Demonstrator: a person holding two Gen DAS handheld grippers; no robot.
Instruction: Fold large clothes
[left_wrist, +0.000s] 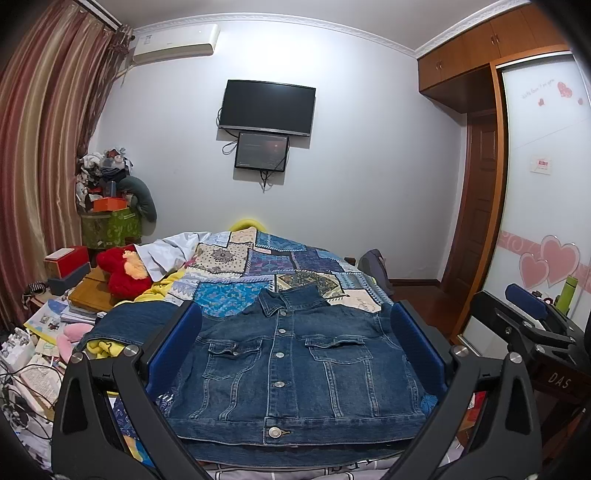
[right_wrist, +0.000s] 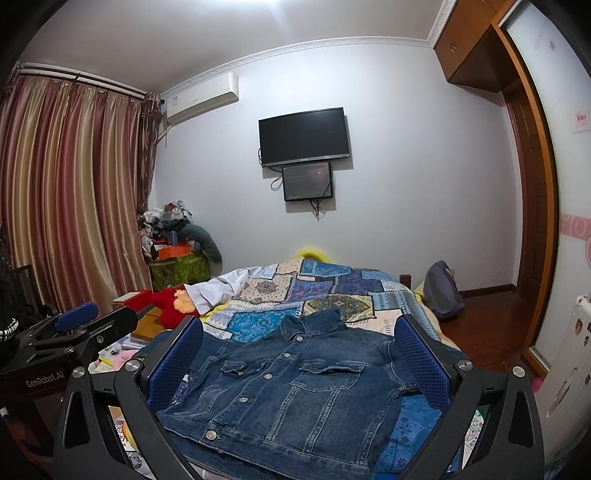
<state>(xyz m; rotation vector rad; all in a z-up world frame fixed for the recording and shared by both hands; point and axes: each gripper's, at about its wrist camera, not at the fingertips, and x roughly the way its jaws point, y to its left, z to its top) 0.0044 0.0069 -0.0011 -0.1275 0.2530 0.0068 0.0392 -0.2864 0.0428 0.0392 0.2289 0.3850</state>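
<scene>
A dark blue denim jacket (left_wrist: 295, 365) lies face up and buttoned on the bed, collar toward the far wall; one sleeve spreads out to the left. It also shows in the right wrist view (right_wrist: 295, 384). My left gripper (left_wrist: 295, 347) is open and empty, held above the near hem with its blue pads on either side of the jacket. My right gripper (right_wrist: 299, 358) is open and empty in the same way. The right gripper shows at the right edge of the left wrist view (left_wrist: 532, 314); the left gripper shows at the left edge of the right wrist view (right_wrist: 74, 317).
The bed carries a blue patchwork quilt (left_wrist: 280, 266) with a white cloth and a red plush toy (left_wrist: 123, 273) at its left. Books, boxes and cables (left_wrist: 44, 332) clutter the left side. A wardrobe (left_wrist: 546, 184) and wood floor lie to the right.
</scene>
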